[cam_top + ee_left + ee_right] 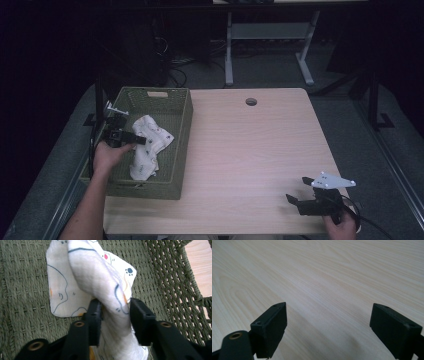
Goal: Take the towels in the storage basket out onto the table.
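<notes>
A pale wood-grain table (260, 145) with a round cable hole (251, 102) near its far edge stands in a dim room; beyond it are the white legs of another desk (228, 50) and loose cables on a grey floor. A green woven basket (182, 125) sits on the table's left part.

The left gripper (142, 141) reaches into the basket from its left side, and its jaws are clamped on a raised fold of a white printed cloth (100, 277), both pads pressing into the fabric. The rest of the cloth spreads on the basket floor ahead of and beneath those jaws, its far corner flat against the weave.

The right gripper (297, 190) rests low over the table's near right corner, well apart from the basket, its jaws spread wide with only bare wood between them
</notes>
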Action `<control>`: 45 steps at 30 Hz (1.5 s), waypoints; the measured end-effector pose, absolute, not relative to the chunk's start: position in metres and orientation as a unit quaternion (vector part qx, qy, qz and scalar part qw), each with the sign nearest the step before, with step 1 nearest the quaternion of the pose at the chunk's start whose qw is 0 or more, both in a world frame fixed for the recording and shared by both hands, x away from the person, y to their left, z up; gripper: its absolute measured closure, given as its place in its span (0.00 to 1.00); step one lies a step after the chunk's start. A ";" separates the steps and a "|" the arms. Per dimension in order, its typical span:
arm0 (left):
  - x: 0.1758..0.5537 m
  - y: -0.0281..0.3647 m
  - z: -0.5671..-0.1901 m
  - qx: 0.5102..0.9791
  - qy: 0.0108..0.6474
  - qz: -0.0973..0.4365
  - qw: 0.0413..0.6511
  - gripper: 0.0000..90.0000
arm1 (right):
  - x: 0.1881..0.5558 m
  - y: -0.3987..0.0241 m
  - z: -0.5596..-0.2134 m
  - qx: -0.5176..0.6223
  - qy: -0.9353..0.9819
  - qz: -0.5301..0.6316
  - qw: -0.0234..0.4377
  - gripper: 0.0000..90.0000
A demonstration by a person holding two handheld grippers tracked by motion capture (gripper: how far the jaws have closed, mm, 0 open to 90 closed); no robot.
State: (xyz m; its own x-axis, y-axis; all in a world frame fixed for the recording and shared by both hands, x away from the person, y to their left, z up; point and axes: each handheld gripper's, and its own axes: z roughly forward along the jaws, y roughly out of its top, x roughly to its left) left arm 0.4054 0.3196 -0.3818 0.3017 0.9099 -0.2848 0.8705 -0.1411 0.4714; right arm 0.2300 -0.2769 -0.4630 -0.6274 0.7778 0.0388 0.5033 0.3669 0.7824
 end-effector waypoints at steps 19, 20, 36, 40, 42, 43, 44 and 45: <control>0.394 0.319 -0.370 0.757 0.571 0.038 0.315 0.94 | 0.227 -0.277 -0.460 0.403 0.800 0.405 0.182 0.16; 0.393 0.320 -0.369 0.757 0.570 0.038 0.317 0.94 | 0.228 -0.276 -0.460 0.402 0.800 0.406 0.183 0.16; 0.382 0.323 -0.358 0.735 0.559 0.020 0.384 0.94 | 0.229 -0.279 -0.461 0.409 0.794 0.410 0.186 0.16; 0.379 0.327 -0.356 0.729 0.555 0.020 0.400 0.94 | 0.230 -0.276 -0.463 0.409 0.797 0.405 0.183 0.16; 0.377 0.330 -0.355 0.724 0.554 0.019 0.411 0.94 | 0.230 -0.274 -0.464 0.406 0.800 0.402 0.182 0.16; 0.376 0.332 -0.354 0.720 0.554 0.017 0.419 0.94 | 0.230 -0.273 -0.464 0.405 0.801 0.402 0.182 0.16; 0.375 0.333 -0.353 0.718 0.552 0.018 0.422 0.94 | 0.230 -0.273 -0.464 0.405 0.801 0.402 0.182 0.16; 0.374 0.335 -0.352 0.716 0.551 0.016 0.429 0.94 | 0.230 -0.272 -0.464 0.406 0.800 0.402 0.182 0.16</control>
State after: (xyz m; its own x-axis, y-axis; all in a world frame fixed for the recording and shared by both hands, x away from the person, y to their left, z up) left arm 0.3743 0.3345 -0.3524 0.3928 0.8020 -0.4500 0.7753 -0.0256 0.6310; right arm 0.2304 -0.2723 -0.4635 -0.6037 0.7965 0.0347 0.5033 0.3469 0.7914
